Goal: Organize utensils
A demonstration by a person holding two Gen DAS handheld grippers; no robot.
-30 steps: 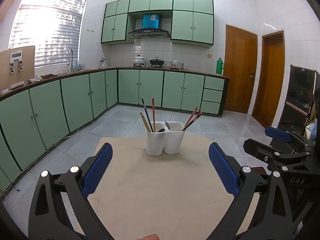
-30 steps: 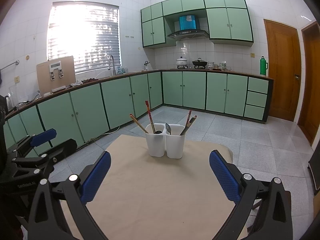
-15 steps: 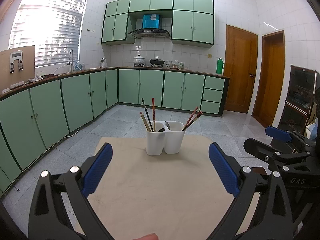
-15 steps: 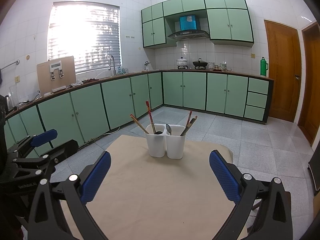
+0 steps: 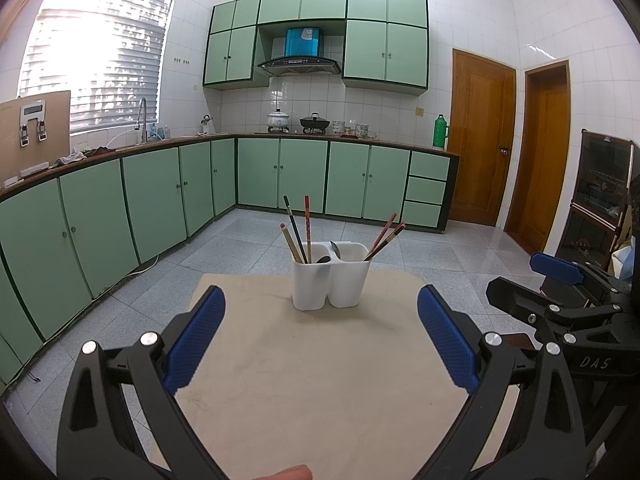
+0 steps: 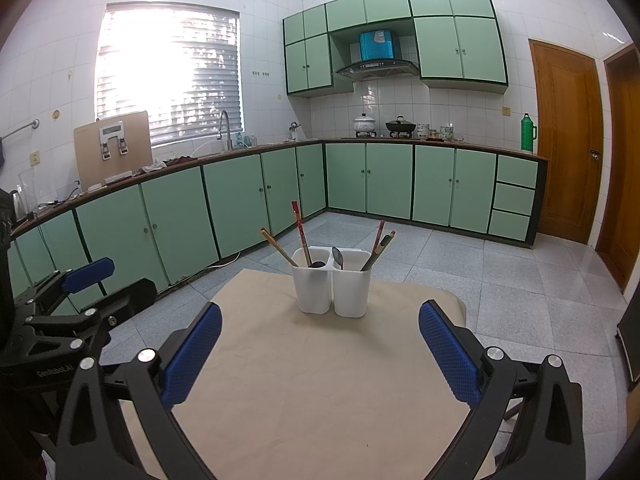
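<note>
A white two-compartment utensil holder (image 5: 330,276) (image 6: 331,286) stands upright at the far end of a beige table (image 5: 304,384) (image 6: 320,392). Several chopsticks (image 5: 296,228) (image 6: 298,230) lean out of its left cup, and more chopsticks (image 5: 385,239) (image 6: 378,244) lean out of its right cup. Spoon heads (image 5: 335,249) (image 6: 337,257) show at the rims. My left gripper (image 5: 320,340) is open and empty, well short of the holder. My right gripper (image 6: 320,350) is likewise open and empty. Each gripper also appears at the edge of the other's view.
Green cabinets (image 5: 160,200) and a counter run along the left and back walls. Pots (image 5: 277,118) sit on the stove, and a green flask (image 5: 440,132) stands on the counter. Wooden doors (image 5: 482,142) are at the right. A grey tiled floor surrounds the table.
</note>
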